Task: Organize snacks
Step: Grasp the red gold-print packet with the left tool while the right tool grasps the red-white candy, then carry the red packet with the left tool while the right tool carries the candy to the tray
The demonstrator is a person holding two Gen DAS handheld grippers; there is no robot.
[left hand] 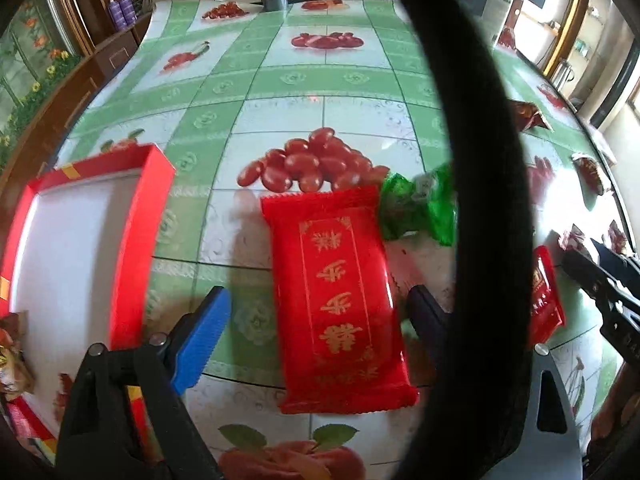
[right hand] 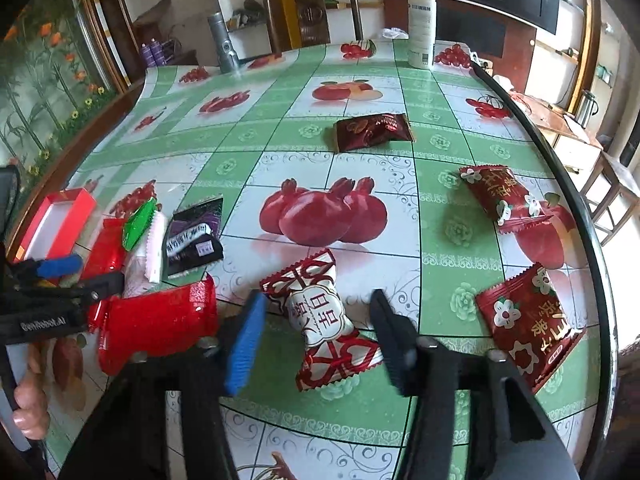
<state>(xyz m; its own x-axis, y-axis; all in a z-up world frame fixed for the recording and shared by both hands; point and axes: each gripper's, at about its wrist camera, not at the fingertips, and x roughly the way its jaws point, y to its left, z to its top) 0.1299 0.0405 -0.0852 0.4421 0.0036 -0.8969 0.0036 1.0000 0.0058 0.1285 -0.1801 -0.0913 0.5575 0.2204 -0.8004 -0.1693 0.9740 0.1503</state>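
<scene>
In the left wrist view a red packet with gold characters (left hand: 340,300) lies flat on the fruit-print tablecloth (left hand: 280,80). My left gripper (left hand: 316,328) is open and straddles it, with the blue pad (left hand: 202,340) and the black finger (left hand: 426,316) clear of its edges. A red box with a white inside (left hand: 80,240) sits to the left. In the right wrist view my right gripper (right hand: 318,344) stands open around a white-and-red twisted candy (right hand: 324,320), with a narrow gap on each side. The left gripper (right hand: 80,276) shows at the far left.
Loose snacks lie about: a dark brown packet (right hand: 372,130), two red flowered packets (right hand: 504,196) (right hand: 528,324), a black-purple packet (right hand: 196,236), a green wrapper (left hand: 416,208), another red packet (right hand: 160,320). A spray bottle (right hand: 422,24) and a torch (right hand: 222,40) stand at the back. A black strap (left hand: 460,160) crosses the left view.
</scene>
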